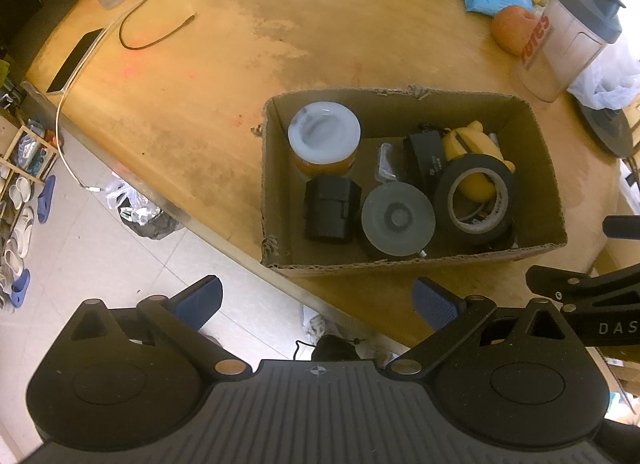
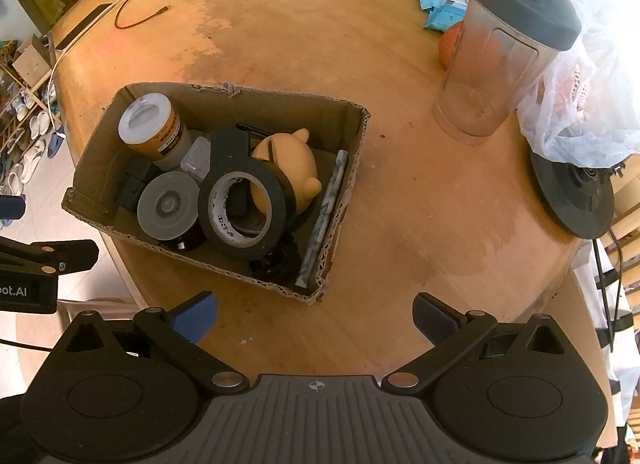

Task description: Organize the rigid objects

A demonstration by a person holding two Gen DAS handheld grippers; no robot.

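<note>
Brown corrugated cardboard box point(image 1: 412, 256) lies ahead of both tongs, already filled.
Left gripper point(image 1: 316, 304) and right gripper point(image 2: 314, 316) both hang spread and empty. Box's long axis runs crosswise before the left, which looks nearer; from the right it sits ahead-left. Black tape roll point(image 2: 244, 210) tops the pile; bare wooden table point(image 2: 420, 204) offers room rightward.

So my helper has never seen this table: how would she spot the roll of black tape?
Find the open cardboard box on the wooden table. Inside, the roll of black tape leans on a yellow toy, beside a grey disc. It is the only open ring, with a pale printed core.
</note>
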